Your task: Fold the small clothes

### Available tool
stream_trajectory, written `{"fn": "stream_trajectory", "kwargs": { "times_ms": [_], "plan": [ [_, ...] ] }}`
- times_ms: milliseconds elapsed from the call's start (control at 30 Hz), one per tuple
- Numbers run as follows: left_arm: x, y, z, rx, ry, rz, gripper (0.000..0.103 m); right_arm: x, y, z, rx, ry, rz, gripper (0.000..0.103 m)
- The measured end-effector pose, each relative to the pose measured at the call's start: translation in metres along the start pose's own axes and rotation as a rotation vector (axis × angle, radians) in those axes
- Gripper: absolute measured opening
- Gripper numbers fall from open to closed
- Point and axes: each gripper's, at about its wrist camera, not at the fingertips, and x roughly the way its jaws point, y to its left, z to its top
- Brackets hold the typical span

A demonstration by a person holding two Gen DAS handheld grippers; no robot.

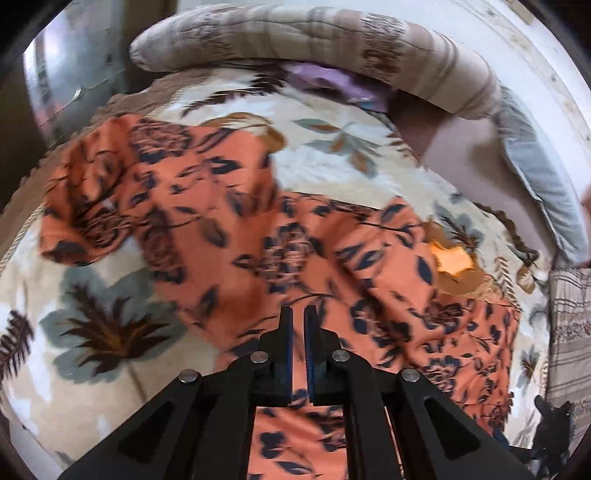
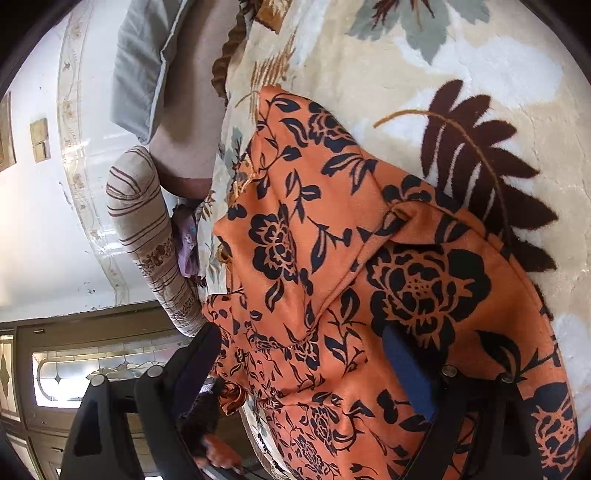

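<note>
An orange garment with a dark floral print (image 1: 229, 221) lies crumpled on a cream leaf-patterned blanket (image 1: 110, 332). In the left wrist view my left gripper (image 1: 298, 312) hangs over the garment's near part. Its jaws are closed to a thin slit, pinching the fabric at their tips. The cloth there is blurred by motion. In the right wrist view the same garment (image 2: 332, 258) fills the middle in raised folds. My right gripper (image 2: 301, 332) is open wide, and the fabric bulges between its fingers without being pressed. The blue-padded finger (image 2: 406, 369) rests on the cloth.
A striped rolled quilt (image 1: 295, 33) lies along the far side of the bed, with a purple cloth (image 1: 325, 77) tucked against it. A grey pillow (image 1: 539, 166) lies at the right. In the right wrist view a person's hand (image 2: 218, 450) shows past the bed edge, near a wooden door with glass (image 2: 74, 373).
</note>
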Motion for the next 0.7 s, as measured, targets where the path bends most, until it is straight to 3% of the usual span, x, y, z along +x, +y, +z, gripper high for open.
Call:
{"fn": "stream_trajectory", "kwargs": {
  "times_ms": [100,167,200,233,333,500,567,600,633,700],
  "plan": [
    [-0.002,-0.005,0.007,-0.018,-0.027,-0.041,0.011,0.003,0.006,-0.003,-0.023,0.001,-0.008,0.091],
    [-0.004,-0.021,0.015,0.006,-0.049,-0.074,0.046,0.006,0.007,-0.005,-0.029,0.015,-0.008,0.091],
    [-0.004,-0.031,0.019,0.042,-0.065,-0.066,0.081,0.007,0.008,-0.005,-0.032,0.018,-0.01,0.091],
    [-0.003,-0.039,0.022,0.072,-0.08,-0.047,0.094,0.007,0.008,-0.004,-0.034,0.018,-0.013,0.091],
    [0.01,-0.063,0.032,0.174,-0.102,-0.024,0.094,0.006,0.007,-0.001,-0.029,0.012,-0.013,0.091],
    [0.047,-0.072,0.048,0.176,-0.048,-0.033,0.094,0.009,0.007,0.004,-0.029,0.014,-0.024,0.091],
    [0.058,-0.077,0.05,0.2,-0.043,-0.05,0.087,0.011,0.007,0.004,-0.03,0.02,-0.025,0.091],
    [0.063,-0.081,0.051,0.22,-0.033,-0.046,0.068,0.012,0.008,0.005,-0.035,0.022,-0.028,0.091],
    [0.068,-0.083,0.051,0.242,-0.015,-0.041,0.038,0.013,0.009,0.005,-0.039,0.021,-0.032,0.091],
    [0.076,-0.086,0.049,0.28,0.036,-0.036,0.011,0.014,0.01,0.007,-0.041,0.02,-0.037,0.091]
  ]
}}
